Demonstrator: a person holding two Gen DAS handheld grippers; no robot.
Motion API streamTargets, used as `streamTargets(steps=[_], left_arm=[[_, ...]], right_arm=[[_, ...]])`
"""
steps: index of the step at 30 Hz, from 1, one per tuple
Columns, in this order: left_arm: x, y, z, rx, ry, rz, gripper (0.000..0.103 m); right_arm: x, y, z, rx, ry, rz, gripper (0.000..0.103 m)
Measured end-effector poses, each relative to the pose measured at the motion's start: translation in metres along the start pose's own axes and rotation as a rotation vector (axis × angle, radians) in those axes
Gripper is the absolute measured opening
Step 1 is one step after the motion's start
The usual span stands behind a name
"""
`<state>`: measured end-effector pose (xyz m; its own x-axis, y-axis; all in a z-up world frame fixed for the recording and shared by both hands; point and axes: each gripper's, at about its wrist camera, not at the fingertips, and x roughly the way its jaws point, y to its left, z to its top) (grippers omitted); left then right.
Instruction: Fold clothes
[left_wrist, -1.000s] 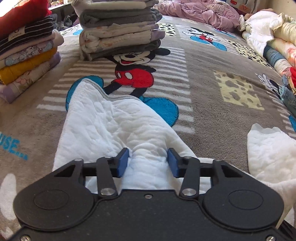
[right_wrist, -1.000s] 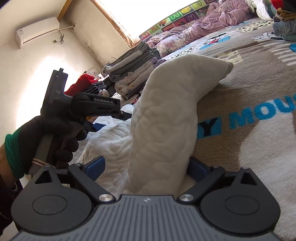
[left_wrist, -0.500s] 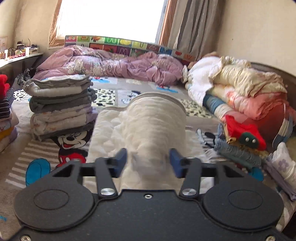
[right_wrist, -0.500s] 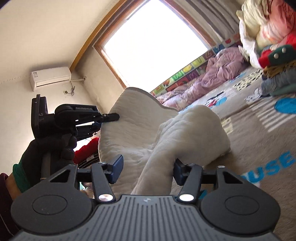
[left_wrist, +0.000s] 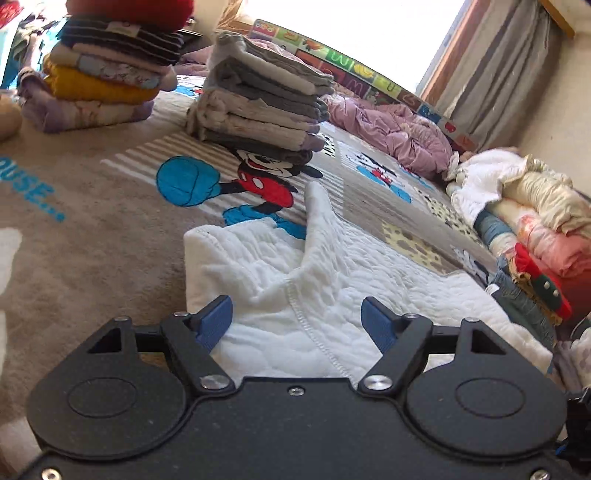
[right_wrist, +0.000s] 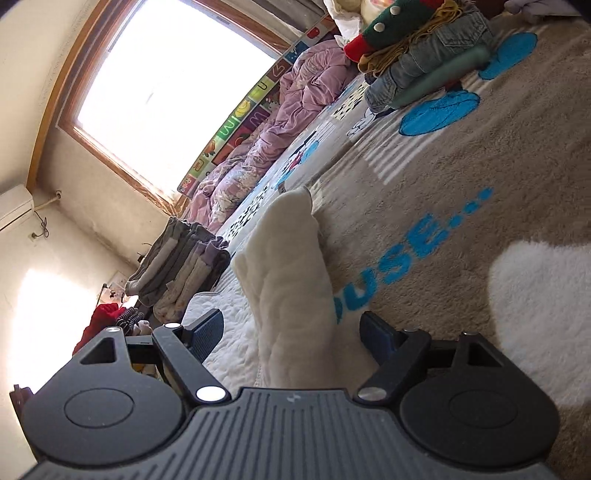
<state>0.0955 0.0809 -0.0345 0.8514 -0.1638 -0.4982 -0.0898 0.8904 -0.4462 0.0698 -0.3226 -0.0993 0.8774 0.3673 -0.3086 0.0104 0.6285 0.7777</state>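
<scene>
A white quilted garment (left_wrist: 325, 280) lies on the Mickey Mouse blanket (left_wrist: 92, 229), with a fold ridge and a stitched seam running toward me. My left gripper (left_wrist: 297, 323) hangs just over its near part, jaws wide apart, holding nothing. In the right wrist view the same garment (right_wrist: 291, 277) rises as a rumpled ridge between the fingers of my right gripper (right_wrist: 293, 328). Those jaws stand wide apart too, and the cloth looks loose between them.
Two stacks of folded clothes stand behind: a grey and lilac one (left_wrist: 258, 110) and a colourful one (left_wrist: 96, 81) at far left. A heap of unfolded clothes (left_wrist: 524, 229) lies at the right. A purple duvet (left_wrist: 391, 129) lies by the window.
Both grippers held the garment lifted in the air half a second ago. Now it lies down on the blanket and both pairs of jaws have opened wide.
</scene>
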Motion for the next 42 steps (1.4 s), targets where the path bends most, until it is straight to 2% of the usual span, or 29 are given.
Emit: streamTargets(steps=[2, 4, 5, 9, 12, 14, 16, 17, 18, 19, 21, 24, 26, 29, 31, 32, 34, 38, 40, 42], left_arm=[[-0.008, 0.017, 0.006, -0.087, -0.034, -0.012, 0.077], [-0.014, 0.031, 0.016, -0.132, -0.086, 0.012, 0.077], [-0.010, 0.038, 0.022, -0.151, -0.086, 0.011, 0.077], [0.017, 0.067, 0.047, -0.210, -0.052, -0.012, 0.076], [0.040, 0.096, 0.054, -0.326, 0.018, -0.060, 0.072], [0.044, 0.110, 0.051, -0.399, 0.044, -0.108, 0.067], [0.043, 0.111, 0.049, -0.423, 0.067, -0.145, 0.056], [0.043, 0.108, 0.048, -0.428, 0.078, -0.176, 0.042], [0.042, 0.105, 0.048, -0.434, 0.088, -0.209, 0.034], [0.042, 0.099, 0.048, -0.429, 0.097, -0.249, 0.034], [0.039, 0.081, 0.050, -0.361, 0.087, -0.329, 0.034], [0.037, 0.039, 0.051, -0.192, 0.100, -0.442, 0.034], [0.038, 0.003, 0.043, -0.028, 0.138, -0.463, 0.035], [0.049, -0.026, 0.022, 0.086, 0.237, -0.473, 0.034], [0.049, -0.042, 0.011, 0.193, 0.287, -0.521, 0.041], [0.045, -0.051, 0.006, 0.265, 0.292, -0.517, 0.050], [0.040, -0.060, -0.003, 0.364, 0.303, -0.497, 0.052], [0.035, -0.052, -0.002, 0.380, 0.299, -0.505, 0.051], [0.018, -0.045, 0.009, 0.359, 0.235, -0.545, 0.052], [0.003, -0.034, 0.021, 0.322, 0.150, -0.541, 0.052]], right_arm=[[0.003, 0.000, 0.000, -0.005, -0.009, -0.001, 0.081], [0.007, 0.001, 0.001, -0.019, -0.016, -0.008, 0.081], [0.008, 0.002, 0.000, -0.031, -0.016, -0.016, 0.081], [0.012, 0.009, -0.004, -0.083, -0.022, -0.038, 0.083], [0.013, 0.015, -0.010, -0.155, -0.027, -0.057, 0.087], [0.014, 0.020, -0.017, -0.234, -0.028, -0.074, 0.089], [0.016, 0.025, -0.024, -0.305, -0.030, -0.088, 0.092], [0.017, 0.027, -0.026, -0.327, -0.031, -0.090, 0.096], [0.019, 0.030, -0.028, -0.347, -0.030, -0.095, 0.099], [0.020, 0.032, -0.030, -0.367, -0.029, -0.101, 0.100], [0.020, 0.034, -0.031, -0.382, -0.032, -0.106, 0.100], [0.018, 0.033, -0.031, -0.380, -0.037, -0.099, 0.100], [0.018, 0.034, -0.032, -0.385, -0.037, -0.099, 0.100], [0.018, 0.034, -0.034, -0.395, -0.038, -0.100, 0.100], [0.017, 0.034, -0.035, -0.399, -0.039, -0.098, 0.100], [0.017, 0.034, -0.036, -0.401, -0.039, -0.097, 0.100], [0.016, 0.034, -0.036, -0.402, -0.038, -0.097, 0.100], [0.017, 0.035, -0.037, -0.405, -0.038, -0.101, 0.100], [0.016, 0.035, -0.037, -0.405, -0.038, -0.101, 0.100], [0.016, 0.035, -0.037, -0.404, -0.038, -0.102, 0.100]])
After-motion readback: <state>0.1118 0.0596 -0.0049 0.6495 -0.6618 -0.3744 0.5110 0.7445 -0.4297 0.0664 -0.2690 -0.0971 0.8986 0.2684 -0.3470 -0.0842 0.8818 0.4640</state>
